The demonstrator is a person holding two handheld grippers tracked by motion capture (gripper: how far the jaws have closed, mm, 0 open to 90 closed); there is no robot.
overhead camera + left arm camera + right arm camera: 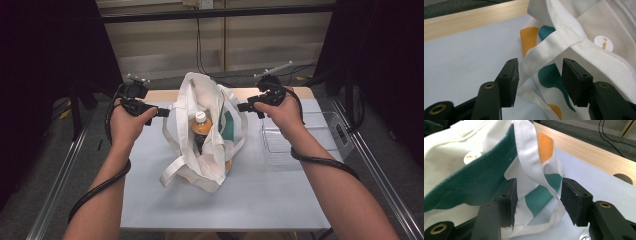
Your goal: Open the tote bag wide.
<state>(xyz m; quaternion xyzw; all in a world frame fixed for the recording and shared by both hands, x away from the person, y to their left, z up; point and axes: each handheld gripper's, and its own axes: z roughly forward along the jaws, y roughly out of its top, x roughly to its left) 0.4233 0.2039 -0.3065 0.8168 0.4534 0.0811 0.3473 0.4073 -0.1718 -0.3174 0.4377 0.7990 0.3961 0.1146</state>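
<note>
A white tote bag (202,100) with orange and teal patches stands open in the middle of the table. Inside it an amber bottle (200,131) with a white cap stands upright. My left gripper (164,112) is open at the bag's left side, and a white strap (549,50) runs between its jaws without being pinched. My right gripper (243,106) is open at the bag's right side, with the other strap (534,165) hanging between its jaws. The bag's teal-edged rim (474,175) lies just left of the right gripper's jaws.
A clear plastic tray (292,142) sits on the table to the right of the bag, under my right forearm. The table's wooden far edge (240,92) runs behind the bag. Metal frame rails (60,170) flank the table on both sides.
</note>
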